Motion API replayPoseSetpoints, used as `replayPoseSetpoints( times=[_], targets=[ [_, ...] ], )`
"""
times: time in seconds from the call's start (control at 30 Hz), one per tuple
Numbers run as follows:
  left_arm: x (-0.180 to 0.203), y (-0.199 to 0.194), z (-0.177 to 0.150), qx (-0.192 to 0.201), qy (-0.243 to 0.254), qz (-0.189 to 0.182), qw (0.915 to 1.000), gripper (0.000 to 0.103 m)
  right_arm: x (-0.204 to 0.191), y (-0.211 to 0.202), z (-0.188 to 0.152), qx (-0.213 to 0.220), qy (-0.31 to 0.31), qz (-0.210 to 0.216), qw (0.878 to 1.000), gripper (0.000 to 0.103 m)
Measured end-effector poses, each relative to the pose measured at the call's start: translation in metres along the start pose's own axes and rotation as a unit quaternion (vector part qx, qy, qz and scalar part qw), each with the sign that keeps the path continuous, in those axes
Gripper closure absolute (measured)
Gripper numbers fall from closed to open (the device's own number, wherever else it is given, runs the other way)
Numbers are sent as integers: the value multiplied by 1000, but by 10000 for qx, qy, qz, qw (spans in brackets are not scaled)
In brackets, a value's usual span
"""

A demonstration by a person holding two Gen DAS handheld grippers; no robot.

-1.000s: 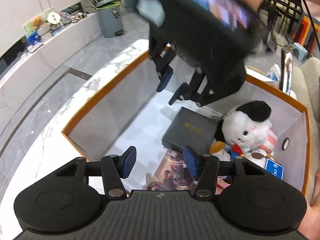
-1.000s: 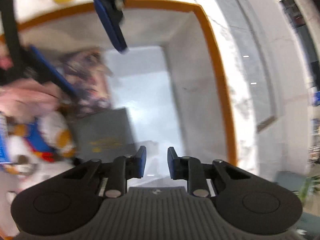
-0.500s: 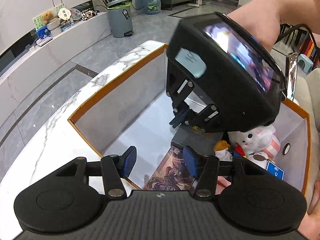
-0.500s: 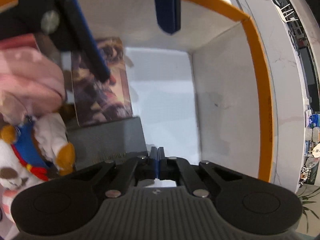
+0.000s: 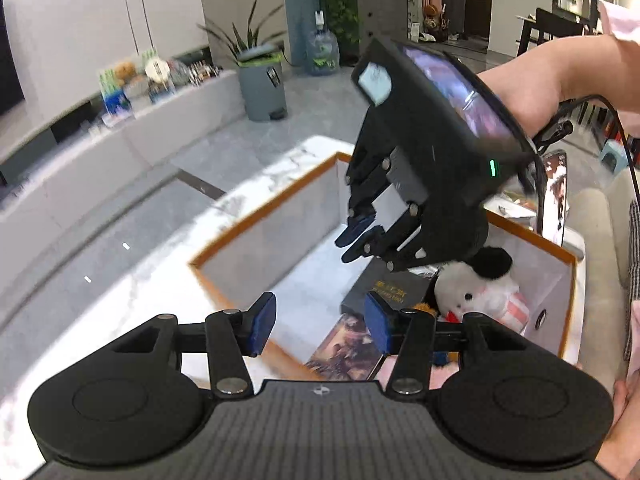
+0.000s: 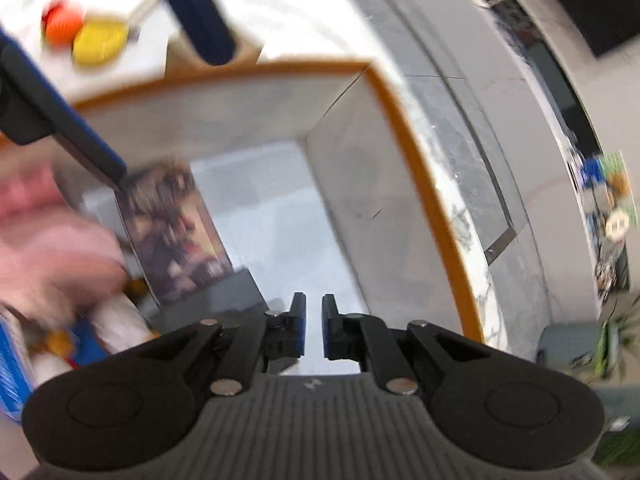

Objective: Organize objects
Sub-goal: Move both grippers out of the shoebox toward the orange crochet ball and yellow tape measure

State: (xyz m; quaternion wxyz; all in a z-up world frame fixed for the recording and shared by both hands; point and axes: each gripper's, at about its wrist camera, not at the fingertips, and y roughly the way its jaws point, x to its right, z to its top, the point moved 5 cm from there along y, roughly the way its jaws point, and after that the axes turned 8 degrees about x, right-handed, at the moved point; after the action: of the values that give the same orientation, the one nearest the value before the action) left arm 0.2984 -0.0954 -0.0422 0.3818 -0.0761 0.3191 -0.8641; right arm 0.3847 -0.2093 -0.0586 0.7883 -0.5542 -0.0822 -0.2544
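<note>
An orange-rimmed white box (image 5: 260, 222) sits on a marble table. It holds a dark grey flat box (image 5: 380, 292), a picture book (image 5: 344, 348) and a white plush toy (image 5: 480, 292). My left gripper (image 5: 320, 322) is open and empty, above the box's near edge. My right gripper (image 5: 360, 238) hovers above the box's middle; in the right wrist view (image 6: 312, 320) its jaws stand a narrow gap apart with nothing between them. The book (image 6: 176, 232) and box rim (image 6: 424, 184) show there too, blurred.
A blue package (image 6: 12, 364) lies beside the plush toy. Orange and yellow items (image 6: 92, 36) lie on the table beyond the box. A grey bin (image 5: 262, 84) and a low shelf with small items (image 5: 140, 84) stand across the floor.
My right gripper was shut half a second ago and now stands slightly open. It has lifted higher out of the box. My left gripper has tilted upward, still open.
</note>
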Motion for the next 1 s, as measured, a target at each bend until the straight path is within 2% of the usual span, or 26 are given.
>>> replayPoseSetpoints(
  times=[0.1,0.13,0.23,0.3,0.33,0.37,0.43,0.47,0.57,0.67,0.8,0.9,1.0],
  targets=[
    [-1,-27,-3,-55,127,264,9996,46,11,-15,-3,386,578,47,9976,94],
    [-5,-37,-4,-70,97,319,9994,46,10,-31,-5,531,748,37,9958,94],
    [-17,-68,-12,-71,-17,558,9984,46,2,-54,25,987,1114,-4,9889,92],
    [-28,-87,-22,-115,-242,733,9969,46,-13,-63,38,1304,1320,-59,9826,86],
    [-33,-95,-27,-127,-363,813,9959,46,-23,-58,45,1467,1487,-65,9779,73],
    [-37,-103,-33,-144,-474,894,9948,46,-31,-53,48,1594,1656,-69,9732,64],
    [-43,-117,-50,-148,-659,1012,9926,46,-43,-72,60,1890,1991,47,9616,63],
    [-45,-122,-59,-163,-698,1040,9920,46,-56,-63,64,1959,2129,83,9572,63],
    [-45,-129,-91,-287,-671,1144,9908,46,-89,-63,87,2038,2572,111,9446,62],
    [-43,-128,-121,-331,-644,1165,9905,46,-128,-51,100,2183,2709,127,9374,61],
    [-40,-114,-147,-423,-628,1045,9916,41,-172,-18,109,2168,3035,102,9278,54],
    [-46,-97,-164,-611,-749,1009,9902,40,-194,9,112,2067,3153,194,9260,54],
    [-54,-83,-182,-753,-879,1033,9879,40,-202,38,112,1926,3207,-49,9274,54]
  ],
)
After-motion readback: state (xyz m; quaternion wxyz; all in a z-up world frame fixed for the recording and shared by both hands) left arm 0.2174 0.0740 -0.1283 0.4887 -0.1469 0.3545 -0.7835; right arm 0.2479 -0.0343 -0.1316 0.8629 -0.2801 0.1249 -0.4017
